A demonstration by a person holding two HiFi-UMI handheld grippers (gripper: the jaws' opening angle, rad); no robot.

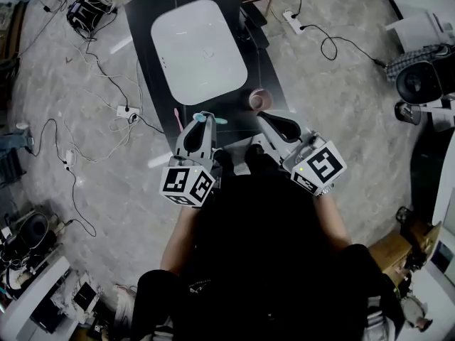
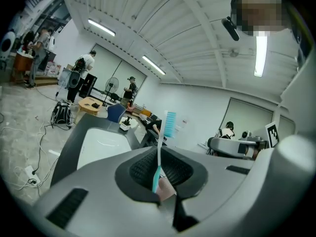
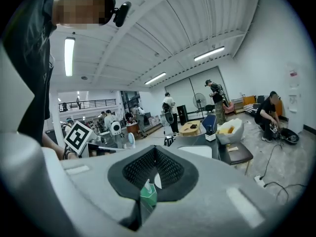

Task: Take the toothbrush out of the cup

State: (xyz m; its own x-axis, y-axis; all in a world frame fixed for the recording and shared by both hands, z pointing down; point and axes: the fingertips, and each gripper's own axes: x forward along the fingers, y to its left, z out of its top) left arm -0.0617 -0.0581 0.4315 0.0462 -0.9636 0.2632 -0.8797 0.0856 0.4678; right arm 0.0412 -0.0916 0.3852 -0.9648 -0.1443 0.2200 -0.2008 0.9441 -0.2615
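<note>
Two jaws of the left gripper [image 2: 160,162] clench the toothbrush [image 2: 170,124], bristles up, left of the cup [image 1: 259,99] and apart from it (it seems already out); the right gripper [image 3: 155,157] has its jaws pressed together.

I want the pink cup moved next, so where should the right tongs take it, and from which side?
Probably the rim: the pink cup stands upright, mouth open, so the right tongs could come from above, one jaw inside, one outside the near wall. The toothbrush is in the left tongs.
</note>
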